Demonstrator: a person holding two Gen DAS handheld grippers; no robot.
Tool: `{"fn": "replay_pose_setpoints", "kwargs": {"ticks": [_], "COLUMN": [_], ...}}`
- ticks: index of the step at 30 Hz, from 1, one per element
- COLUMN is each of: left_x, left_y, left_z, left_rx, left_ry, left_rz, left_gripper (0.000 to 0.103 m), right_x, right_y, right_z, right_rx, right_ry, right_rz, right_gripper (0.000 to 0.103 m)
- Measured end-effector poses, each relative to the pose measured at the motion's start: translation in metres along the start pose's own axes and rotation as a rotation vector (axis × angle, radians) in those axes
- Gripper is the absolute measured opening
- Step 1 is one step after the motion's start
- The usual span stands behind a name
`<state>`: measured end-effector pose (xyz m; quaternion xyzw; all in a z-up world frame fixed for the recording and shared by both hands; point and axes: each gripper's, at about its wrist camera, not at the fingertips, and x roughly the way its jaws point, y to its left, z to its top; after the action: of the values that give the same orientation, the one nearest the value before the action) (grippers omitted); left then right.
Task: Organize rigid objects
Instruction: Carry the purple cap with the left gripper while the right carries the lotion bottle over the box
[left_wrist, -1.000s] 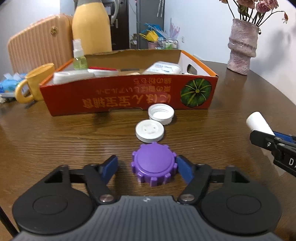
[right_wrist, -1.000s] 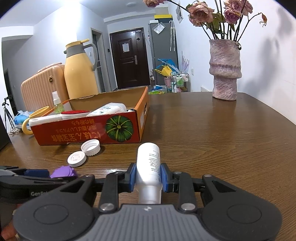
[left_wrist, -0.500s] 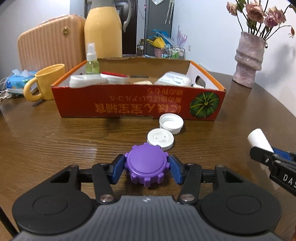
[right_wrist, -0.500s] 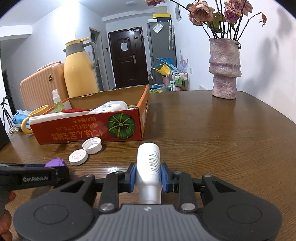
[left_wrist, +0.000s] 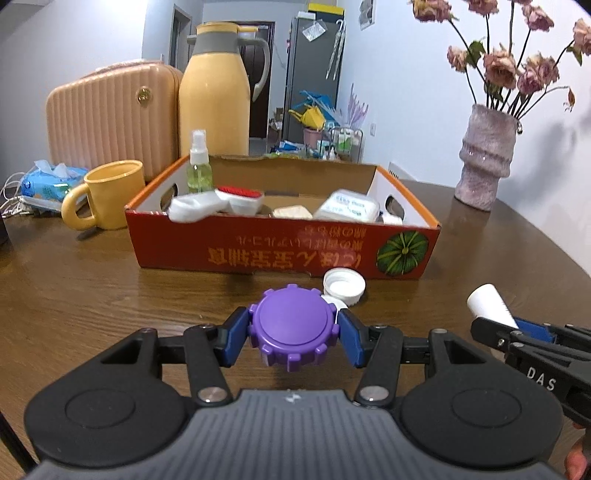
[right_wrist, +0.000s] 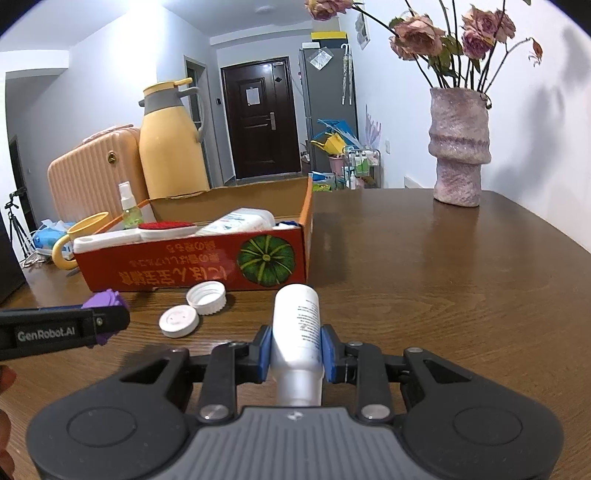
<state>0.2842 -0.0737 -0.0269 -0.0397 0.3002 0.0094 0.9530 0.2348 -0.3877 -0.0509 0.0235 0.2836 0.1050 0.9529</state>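
Left wrist — purple cap (left_wrist: 293, 328) gripped

Box (left_wrist: 280, 251) sits mid-table (left_wrist: 92, 288); two caps (right_wrist: 205, 297) on the table just before its front wall, toward 5 o'clock of it. Mug (left_wrist: 107, 194) at the box's 9 o'clock, jug (left_wrist: 218, 92) and case (left_wrist: 110, 118) behind at 11, vase (left_wrist: 485, 162) at 2. Spray bottle (left_wrist: 198, 164) stands in the box's back-left corner.

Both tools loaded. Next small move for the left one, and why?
Probably carry the purple cap forward over the box rim. The left tool grips it clear of the table, the box lies straight ahead, and the right tool holds only the white bottle.
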Motion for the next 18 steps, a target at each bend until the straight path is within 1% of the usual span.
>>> {"fn": "replay_pose_setpoints", "kwargs": {"ticks": [9, 18], "left_x": [-0.016, -0.024], "left_y": [0.011, 0.021], "left_z": [0.015, 0.033], "left_rx": [-0.010, -0.021], "left_ry": [-0.052, -0.095], "left_rz": [-0.011, -0.017], "left_gripper": [0.054, 0.054], "right_x": [-0.004, -0.003], "right_y": [0.014, 0.027], "right_z": [0.015, 0.033], "right_rx": [-0.011, -0.021], "right_ry": [-0.033, -0.066], "right_rz": [0.005, 0.013], "right_gripper": [0.027, 0.027]}}
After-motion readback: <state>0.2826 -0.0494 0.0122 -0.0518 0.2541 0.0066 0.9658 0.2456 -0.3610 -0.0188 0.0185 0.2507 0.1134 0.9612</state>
